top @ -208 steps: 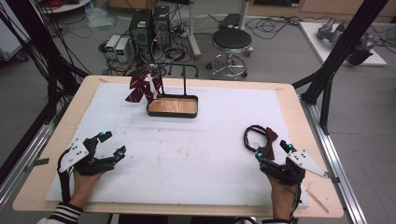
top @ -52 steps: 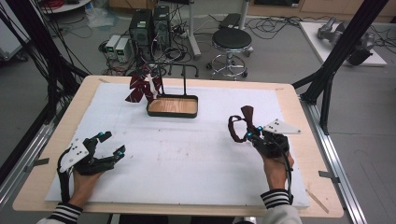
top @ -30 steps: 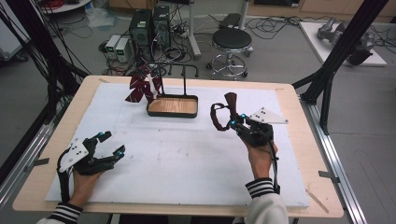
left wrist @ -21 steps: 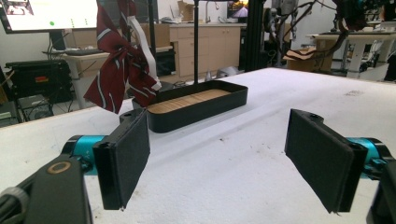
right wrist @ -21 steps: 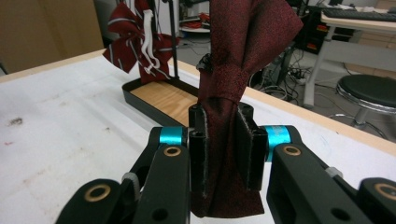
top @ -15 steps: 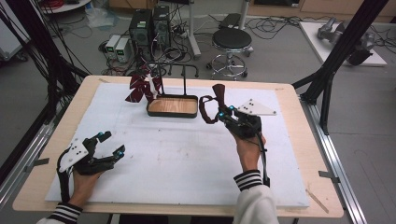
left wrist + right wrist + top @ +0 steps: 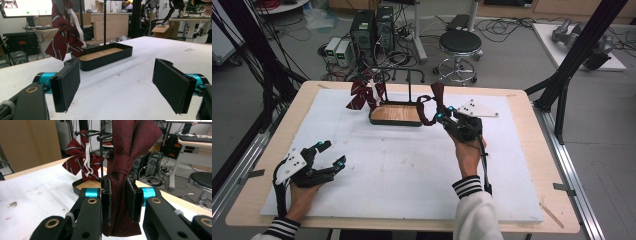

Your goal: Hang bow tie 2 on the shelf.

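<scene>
My right gripper (image 7: 440,118) is shut on a dark red tie (image 7: 432,102), held above the white mat just right of the stand's tray (image 7: 377,120). In the right gripper view the tie (image 7: 130,150) rises between the pads of my right gripper (image 7: 118,202), its knot just above them. A striped maroon bow tie (image 7: 361,95) with a white strap hangs from the left end of the stand's bar (image 7: 92,132). My left gripper (image 7: 332,153) rests open at the near left with nothing between its pads. Ahead of it, the left gripper view shows the striped bow tie (image 7: 65,41) and tray (image 7: 125,51).
A white mat (image 7: 402,165) covers most of the wooden table (image 7: 522,105). Black frame posts (image 7: 572,60) stand at the table's far corners. A stool (image 7: 460,42) and computers (image 7: 372,25) sit on the floor beyond the far edge.
My right gripper has carried the dark red tie from the near right of the table up and left to the stand's right end. The left gripper has stayed put.
</scene>
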Tool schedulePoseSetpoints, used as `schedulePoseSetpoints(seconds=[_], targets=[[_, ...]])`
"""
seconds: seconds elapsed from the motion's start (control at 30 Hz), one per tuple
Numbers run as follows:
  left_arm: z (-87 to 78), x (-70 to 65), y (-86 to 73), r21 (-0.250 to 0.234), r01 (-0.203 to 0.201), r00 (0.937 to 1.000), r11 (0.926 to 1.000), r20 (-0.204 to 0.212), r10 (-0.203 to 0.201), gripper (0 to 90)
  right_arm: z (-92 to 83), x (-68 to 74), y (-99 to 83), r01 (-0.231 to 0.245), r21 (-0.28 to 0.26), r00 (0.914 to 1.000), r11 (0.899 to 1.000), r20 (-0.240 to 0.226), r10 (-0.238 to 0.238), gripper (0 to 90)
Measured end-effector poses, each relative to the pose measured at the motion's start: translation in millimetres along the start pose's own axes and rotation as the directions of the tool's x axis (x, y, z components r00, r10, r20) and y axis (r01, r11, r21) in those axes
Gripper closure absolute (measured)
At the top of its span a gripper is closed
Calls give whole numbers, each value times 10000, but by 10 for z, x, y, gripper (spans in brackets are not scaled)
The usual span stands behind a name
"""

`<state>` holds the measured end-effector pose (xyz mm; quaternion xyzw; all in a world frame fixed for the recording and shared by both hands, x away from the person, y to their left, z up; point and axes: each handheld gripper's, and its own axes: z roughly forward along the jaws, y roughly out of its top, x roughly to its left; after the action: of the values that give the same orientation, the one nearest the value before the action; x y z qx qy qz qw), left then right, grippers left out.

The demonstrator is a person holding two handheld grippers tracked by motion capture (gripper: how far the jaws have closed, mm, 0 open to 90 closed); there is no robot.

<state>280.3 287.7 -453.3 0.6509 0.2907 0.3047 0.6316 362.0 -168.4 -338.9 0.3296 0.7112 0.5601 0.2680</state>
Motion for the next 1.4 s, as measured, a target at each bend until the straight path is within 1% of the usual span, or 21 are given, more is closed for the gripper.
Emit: schedulePoseSetpoints(seconds=[0.13, 0.33, 0.5, 0.63, 0.73, 0.8, 1.0, 1.1, 1.23, 1.27, 1.4], targets=[[0, 0, 0, 1, 1, 10000, 10000, 3, -1, 225, 55, 16, 16, -60, -53, 10000, 10000, -21, 60, 772], [0, 0, 0, 2, -3, 10000, 10000, 3, 3, 225, 141, 29, 90, -67, -148, 9999, 9999, -76, 66, 772], [0, 0, 0, 0, 0, 10000, 10000, 1, 0, 225, 209, 41, 159, 7, -313, 10000, 9995, -11, -7, 772], [-1, 1, 0, 4, -28, 10000, 10000, 1, 28, 225, 252, 41, 194, -84, -383, 9999, 9992, -60, 81, 771], [0, 2, 0, -1, -9, 10000, 10000, -4, 9, 226, 284, 49, 222, -25, -382, 10000, 9993, -29, 24, 772], [0, 2, 0, -3, -9, 10000, 10000, -2, 9, 226, 305, 46, 243, -66, -423, 10000, 9991, -16, 66, 772], [-1, 2, 0, 3, -12, 10000, 10000, -4, 12, 226, 367, 3, 293, -85, -555, 9999, 9984, 144, 93, 771], [-2, 2, 0, -1, -31, 10000, 10000, 2, 31, 226, 384, -36, 331, -219, -584, 9996, 9981, 185, 230, 772], [-5, 5, 0, -1, -27, 10000, 10000, 10, 27, 226, 413, -82, 364, -190, -643, 9990, 9977, 399, 216, 772], [-5, 5, 0, 0, -39, 10000, 10000, 14, 39, 226, 422, -97, 365, -275, -569, 9987, 9980, 422, 299, 771], [-4, 4, -2, -11, 19, 10000, 10000, 0, -19, 226, 476, -153, 390, -422, -580, 9980, 9974, 444, 448, 771]])
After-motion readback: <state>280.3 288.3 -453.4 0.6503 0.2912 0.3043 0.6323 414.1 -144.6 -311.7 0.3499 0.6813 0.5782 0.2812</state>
